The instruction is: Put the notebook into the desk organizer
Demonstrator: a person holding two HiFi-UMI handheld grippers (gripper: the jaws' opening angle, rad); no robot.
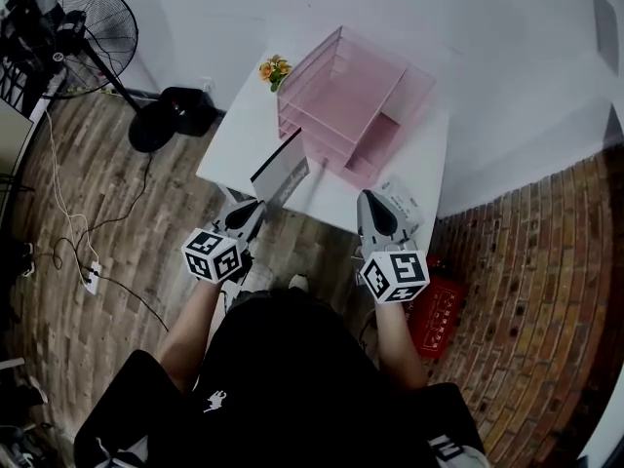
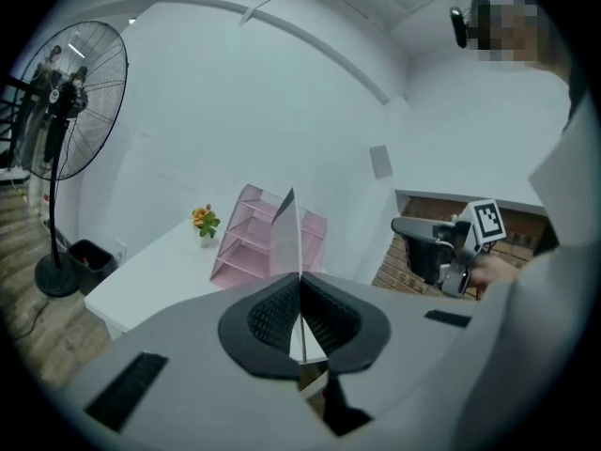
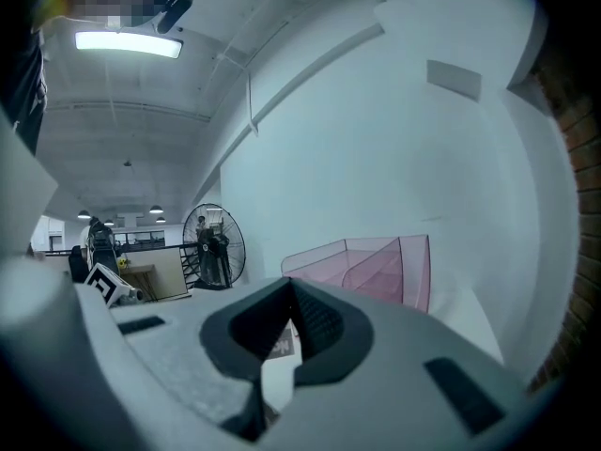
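The left gripper (image 1: 257,207) has its fingers clamped on a thin grey-and-white notebook (image 1: 283,175), which stands on edge and tilted in the grip. In the left gripper view the dark ribbed pads of this gripper (image 2: 300,301) press on both sides of the notebook (image 2: 287,238), whose upper edge rises above them at the centre of the frame. In the head view the notebook hangs over the near edge of the white desk (image 1: 242,136), just below and left of the pink translucent desk organizer (image 1: 353,103). Whether it touches the organizer cannot be told.

The right gripper (image 1: 374,201) is at the desk's near edge, lower right of the organizer, beside a white printed packet (image 1: 402,198). In the right gripper view its fingers (image 3: 293,301) meet at the tips with nothing clamped, and a bit of the printed packet (image 3: 282,346) shows through the gap below them.

A small orange flower in a pot (image 1: 275,69) stands at the desk's far left corner. A black floor fan (image 1: 83,27) stands in the upper left, and a red crate (image 1: 437,315) sits on the brick floor at the right.
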